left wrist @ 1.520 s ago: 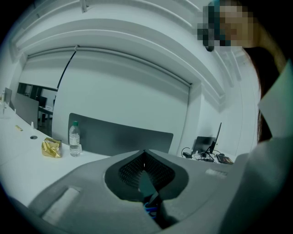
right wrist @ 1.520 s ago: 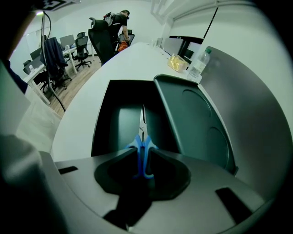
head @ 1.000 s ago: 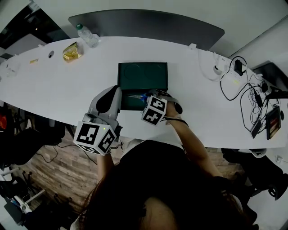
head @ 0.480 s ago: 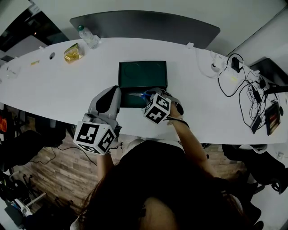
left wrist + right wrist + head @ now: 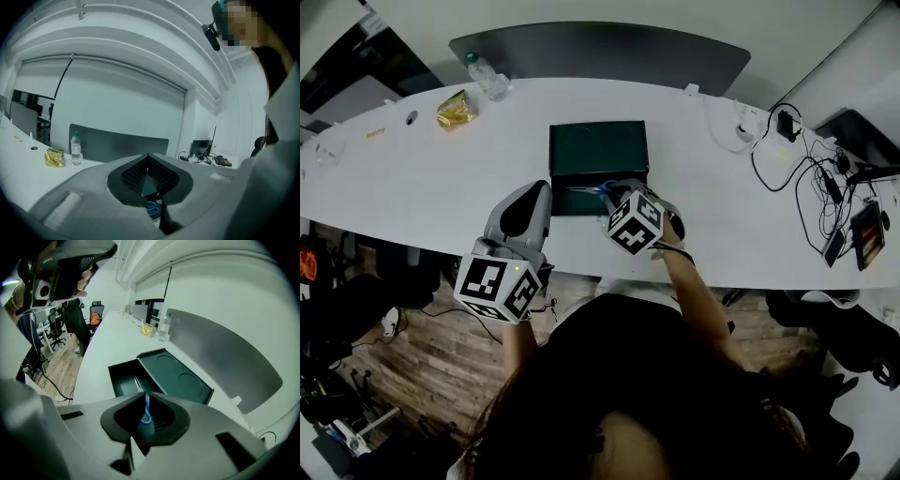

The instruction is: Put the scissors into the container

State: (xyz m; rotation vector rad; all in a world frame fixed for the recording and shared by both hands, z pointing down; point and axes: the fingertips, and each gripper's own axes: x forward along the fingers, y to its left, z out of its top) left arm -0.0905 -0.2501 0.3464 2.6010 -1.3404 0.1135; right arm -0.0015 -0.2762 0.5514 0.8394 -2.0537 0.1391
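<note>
- In the head view, the scissors [image 5: 600, 190] are largely covered by the right gripper [image 5: 611, 192]; only a blue handle edge and a thin blade are exposed.
- The near right corner of the container [image 5: 567, 201] is concealed behind the same gripper.
- The hand holding the left gripper [image 5: 542, 195] is hidden beneath its marker cube.
- The surface [image 5: 412, 178] is cut off at both side edges of the head view.
- Print on the bottle [image 5: 486, 77] and the yellow packet [image 5: 453, 110] is too small to be read.
- Small objects [image 5: 328, 150] at the surface's left end cannot be identified.

water bottle [image 5: 485, 77] near yellow packet [image 5: 455, 110] on white table [image 5: 394, 178]; cables [image 5: 825, 178] far right.
</note>
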